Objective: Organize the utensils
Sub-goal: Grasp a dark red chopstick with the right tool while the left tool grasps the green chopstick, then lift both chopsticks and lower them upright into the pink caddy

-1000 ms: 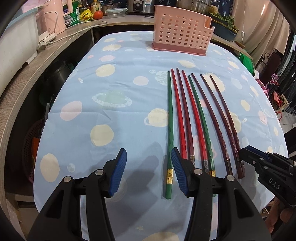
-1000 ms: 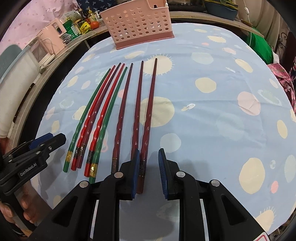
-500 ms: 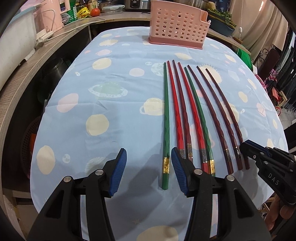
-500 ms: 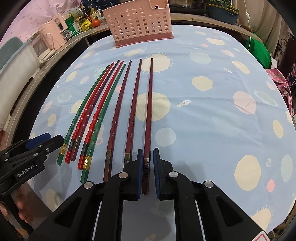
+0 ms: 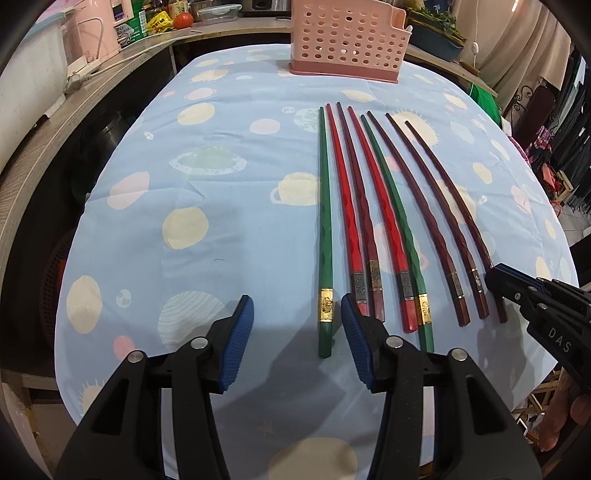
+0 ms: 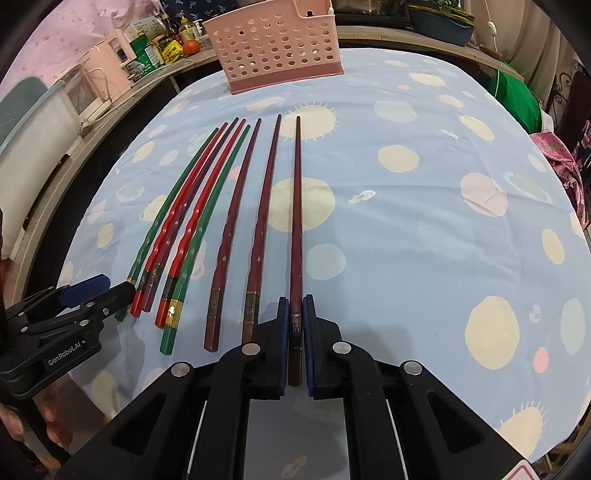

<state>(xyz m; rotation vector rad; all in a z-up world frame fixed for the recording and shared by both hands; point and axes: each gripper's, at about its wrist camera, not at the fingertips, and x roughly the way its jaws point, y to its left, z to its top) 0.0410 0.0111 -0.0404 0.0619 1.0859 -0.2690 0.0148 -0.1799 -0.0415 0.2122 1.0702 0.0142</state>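
Several chopsticks lie side by side on the blue patterned tablecloth (image 5: 221, 206): green, red and dark maroon ones. My right gripper (image 6: 295, 314) is shut on the thick end of the rightmost maroon chopstick (image 6: 296, 206); it also shows in the left wrist view (image 5: 448, 206). My left gripper (image 5: 297, 314) is open, with the leftmost green chopstick (image 5: 325, 236) lying between its fingers, untouched. A pink perforated utensil basket (image 5: 347, 40) stands at the table's far edge, also in the right wrist view (image 6: 280, 44).
A wooden counter (image 5: 55, 122) curves round the left side with a pink appliance (image 5: 99, 26), packets and a tomato (image 5: 183, 20). A planter (image 5: 436, 37) sits behind the basket. Clothes (image 6: 565, 158) hang off the right edge.
My right gripper has closed on the rightmost maroon chopstick's thick end. My left gripper has pulled back slightly, staying open around the green chopstick.
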